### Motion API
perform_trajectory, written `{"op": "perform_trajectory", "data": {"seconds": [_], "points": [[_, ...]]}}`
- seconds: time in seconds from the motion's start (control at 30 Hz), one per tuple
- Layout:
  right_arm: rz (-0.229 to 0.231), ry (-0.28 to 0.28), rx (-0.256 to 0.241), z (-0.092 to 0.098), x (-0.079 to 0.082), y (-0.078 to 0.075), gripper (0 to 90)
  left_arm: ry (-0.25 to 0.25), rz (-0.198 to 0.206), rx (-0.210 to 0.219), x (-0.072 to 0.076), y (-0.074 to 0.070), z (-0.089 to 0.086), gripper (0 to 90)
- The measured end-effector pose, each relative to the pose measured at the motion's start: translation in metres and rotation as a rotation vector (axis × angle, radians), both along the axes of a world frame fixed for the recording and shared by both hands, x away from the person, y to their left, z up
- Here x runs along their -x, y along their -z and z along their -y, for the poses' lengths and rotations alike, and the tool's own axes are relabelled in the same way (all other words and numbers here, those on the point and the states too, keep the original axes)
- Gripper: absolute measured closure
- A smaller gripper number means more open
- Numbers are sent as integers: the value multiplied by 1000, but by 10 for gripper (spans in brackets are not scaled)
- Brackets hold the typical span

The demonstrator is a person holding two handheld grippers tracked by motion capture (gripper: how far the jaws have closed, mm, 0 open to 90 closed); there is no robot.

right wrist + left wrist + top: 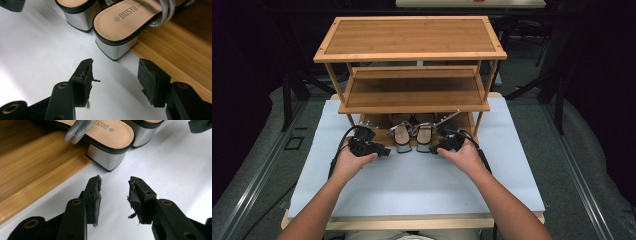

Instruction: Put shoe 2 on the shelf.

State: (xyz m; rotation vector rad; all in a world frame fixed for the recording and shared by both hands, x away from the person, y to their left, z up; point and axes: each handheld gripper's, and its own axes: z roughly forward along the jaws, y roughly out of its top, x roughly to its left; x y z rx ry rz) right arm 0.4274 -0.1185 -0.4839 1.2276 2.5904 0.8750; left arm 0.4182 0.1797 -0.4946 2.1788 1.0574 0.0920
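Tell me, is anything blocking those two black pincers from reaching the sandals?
Nothing visible does. The left gripper is open with bare white table between its jaws and the left sandal. The right gripper is open too, facing the right sandal across the same bare surface.

Your way along the white mat (412, 185) is bare. Ahead, the two sandals (403, 137) (424, 136) fill the middle of the rack's (412, 105) bottom shelf, heels overhanging its edge. The low middle shelf (412, 92) leaves little height above them, and posts (349, 120) close the sides.
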Motion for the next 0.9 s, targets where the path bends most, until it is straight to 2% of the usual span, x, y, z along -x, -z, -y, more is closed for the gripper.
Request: {"op": "perform_trajectory", "data": {"seconds": [0.3, 0.47, 0.6, 0.7, 0.77, 0.83, 0.9], "points": [[16, -2, 19, 14, 15, -12, 452, 26, 25, -39, 16, -14, -16, 609], [38, 13, 44, 25, 26, -19, 450, 13, 31, -60, 26, -20, -30, 609], [50, 15, 29, 35, 37, -24, 449, -6, 44, -66, 35, -23, -46, 608], [38, 10, 13, 41, 42, -24, 448, -15, 47, -65, 38, -23, -52, 609], [42, 36, 30, 50, 50, -21, 445, -36, 56, -82, 44, -24, -61, 609], [57, 44, 37, 56, 56, -20, 445, -46, 58, -79, 49, -23, -69, 608], [52, 57, 36, 63, 63, -17, 445, -58, 58, -74, 53, -22, -75, 608]]}}
